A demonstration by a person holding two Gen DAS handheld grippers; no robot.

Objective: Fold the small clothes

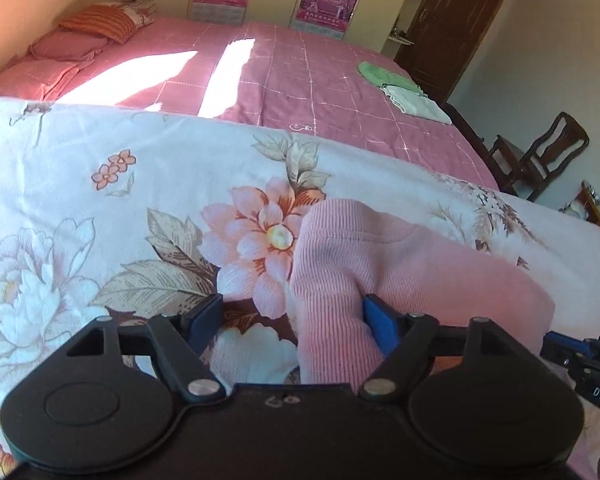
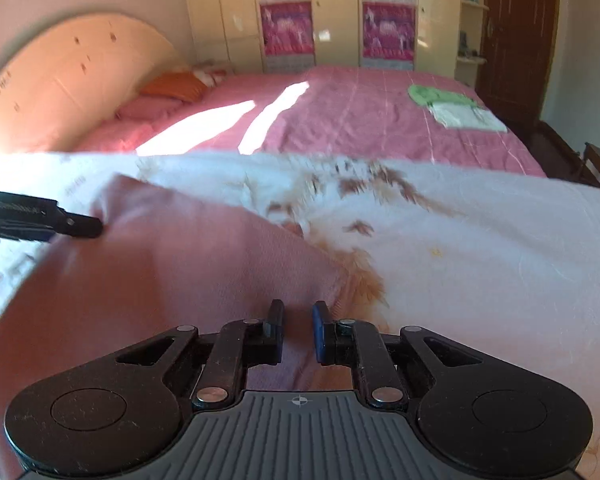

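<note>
A ribbed pink knit garment (image 1: 380, 264) lies rumpled on a floral quilt (image 1: 112, 200) that covers the near end of the bed. The left gripper (image 1: 292, 320) is spread wide, with a soft fold of the knit bulging between its blue pads. The right gripper (image 2: 298, 326) is narrowed, with pink cloth in the slim gap; whether it pinches cannot be told.

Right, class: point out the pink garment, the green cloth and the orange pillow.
pink garment (image 1: 400, 264), left wrist view, ribbed middle of the fabric.
green cloth (image 2: 432, 94), right wrist view, its flat top.
orange pillow (image 1: 98, 20), left wrist view, striped face.
</note>
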